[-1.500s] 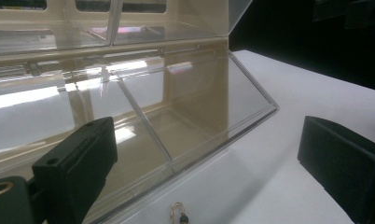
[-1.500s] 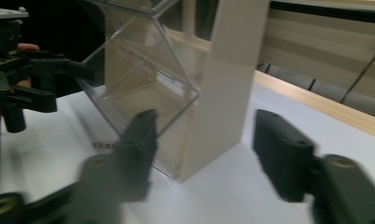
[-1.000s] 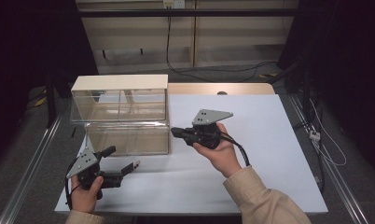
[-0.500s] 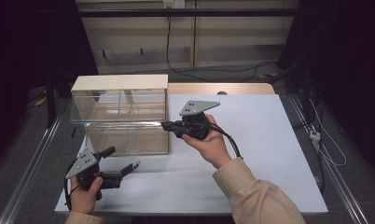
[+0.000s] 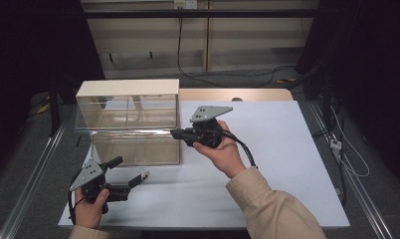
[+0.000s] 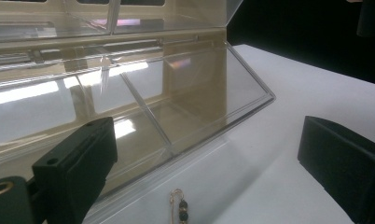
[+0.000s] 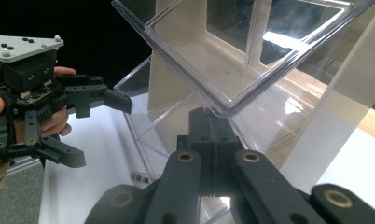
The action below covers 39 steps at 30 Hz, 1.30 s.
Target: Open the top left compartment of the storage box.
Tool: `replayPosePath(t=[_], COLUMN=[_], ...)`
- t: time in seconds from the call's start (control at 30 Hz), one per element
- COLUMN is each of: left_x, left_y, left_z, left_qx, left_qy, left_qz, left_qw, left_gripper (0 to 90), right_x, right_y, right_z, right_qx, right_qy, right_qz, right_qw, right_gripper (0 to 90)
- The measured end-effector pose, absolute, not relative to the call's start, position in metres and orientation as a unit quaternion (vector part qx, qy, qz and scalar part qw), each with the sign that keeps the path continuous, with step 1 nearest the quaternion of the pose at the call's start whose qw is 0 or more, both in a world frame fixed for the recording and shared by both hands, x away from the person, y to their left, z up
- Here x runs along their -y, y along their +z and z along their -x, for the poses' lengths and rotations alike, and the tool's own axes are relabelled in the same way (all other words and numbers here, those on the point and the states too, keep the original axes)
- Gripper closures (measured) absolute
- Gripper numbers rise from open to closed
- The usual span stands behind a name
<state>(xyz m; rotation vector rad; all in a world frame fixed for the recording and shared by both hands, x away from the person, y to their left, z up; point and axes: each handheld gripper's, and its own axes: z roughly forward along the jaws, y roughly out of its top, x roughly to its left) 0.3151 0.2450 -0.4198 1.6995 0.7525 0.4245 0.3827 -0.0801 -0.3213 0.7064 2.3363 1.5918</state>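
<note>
My left gripper [image 5: 136,180] sat in front of the clear case [image 5: 128,124], near its left corner, jaws wide apart and holding nothing. A small beaded pin [image 6: 179,207] lay on the white table [image 5: 287,149] between them, just before the case's lower drawer [image 5: 136,148]. My right gripper [image 5: 175,133], jaws shut, pressed against the case's right front edge.

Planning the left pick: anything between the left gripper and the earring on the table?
Nothing visible. The earring lies on the bare white table just ahead of the open left gripper, in line with the gap between its jaws. The clear drawer box stands beyond it.
</note>
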Motion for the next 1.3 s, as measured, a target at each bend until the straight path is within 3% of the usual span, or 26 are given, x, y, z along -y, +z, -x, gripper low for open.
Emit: replayPosePath(t=[0.43,1.3], left_x=[-0.245,-0.243], left_y=[-0.42,-0.421], left_z=[-0.315,-0.316], left_qx=[-0.322,-0.316], left_qy=[0.183,0.167], left_qz=[-0.728,-0.742], left_qw=[0.577,0.568], left_gripper=[4.5,4.5], right_x=[0.08,0.073], right_y=[-0.32,-0.274], right_z=[-0.383,-0.401], right_qx=[-0.796,-0.786], right_qy=[0.549,0.561], right_qz=[-0.235,-0.228], right_qw=[0.099,0.122], right_gripper=[90.0,90.0])
